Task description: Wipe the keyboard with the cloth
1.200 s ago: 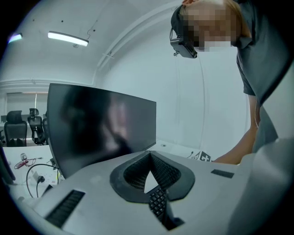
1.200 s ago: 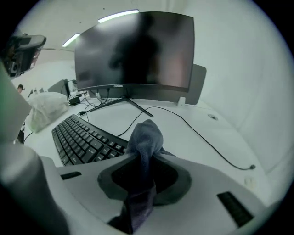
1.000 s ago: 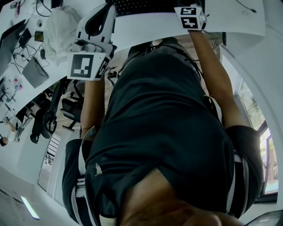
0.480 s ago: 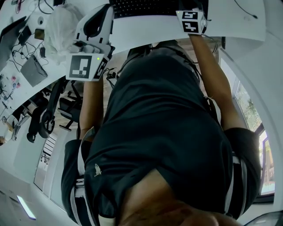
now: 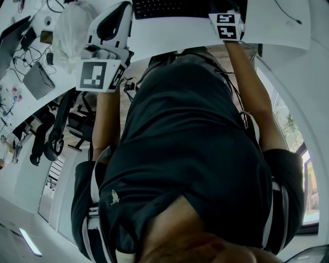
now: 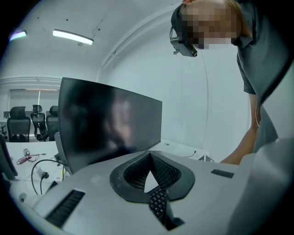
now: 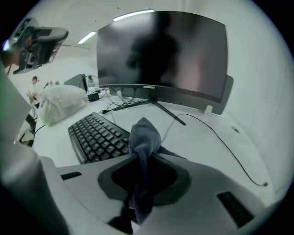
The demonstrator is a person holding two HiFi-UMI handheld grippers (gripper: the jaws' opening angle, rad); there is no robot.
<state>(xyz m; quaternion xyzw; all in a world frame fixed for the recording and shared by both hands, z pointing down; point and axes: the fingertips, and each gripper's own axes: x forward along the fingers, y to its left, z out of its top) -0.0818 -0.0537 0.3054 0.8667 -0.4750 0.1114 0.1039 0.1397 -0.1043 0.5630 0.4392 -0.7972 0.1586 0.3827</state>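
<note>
In the right gripper view my right gripper (image 7: 142, 153) is shut on a grey-blue cloth (image 7: 144, 134), which bunches up above the jaws. The black keyboard (image 7: 95, 136) lies on the white desk just left of and beyond the cloth, apart from it. The head view shows the keyboard (image 5: 172, 7) at the top edge, with the right gripper's marker cube (image 5: 226, 25) at its right end. My left gripper (image 5: 122, 11) hovers by the keyboard's left end. Seen from the left gripper view, the left gripper (image 6: 148, 155) has its jaws meeting at the tips with nothing held. Dark keys (image 6: 158, 204) show through the gap.
A dark curved monitor (image 7: 161, 55) stands behind the keyboard, with a thin black cable (image 7: 225, 142) trailing across the desk to the right. A white plastic bag (image 7: 62, 106) sits left of the keyboard. Office chairs (image 5: 51, 141) stand under the desk edge.
The head view has drifted slightly, so both grippers sit a little lower in the frame. The right gripper's cube has edged right. Both grips look unchanged.
</note>
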